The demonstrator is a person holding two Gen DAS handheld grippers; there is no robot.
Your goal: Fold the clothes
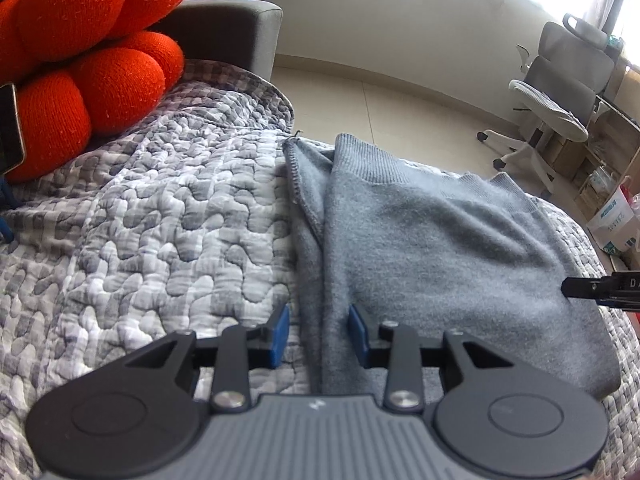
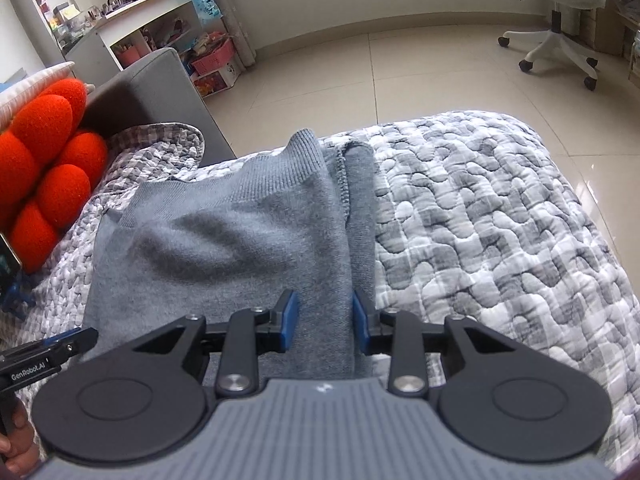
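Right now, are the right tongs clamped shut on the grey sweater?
No, the right tongs stand open, their blue pads apart on either side of the grey sweater's folded edge.

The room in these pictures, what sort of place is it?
Most likely a lived-in home room: a grey sweater lies on a quilted cover, beside an orange cushion, with cluttered shelves and an office chair.

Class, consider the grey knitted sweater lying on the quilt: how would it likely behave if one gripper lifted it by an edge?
The grey sweater would probably droop: it already lies in soft folds. Its fuzzy knit probably resists slipping between the blue pads. It may drag on the textured quilt.
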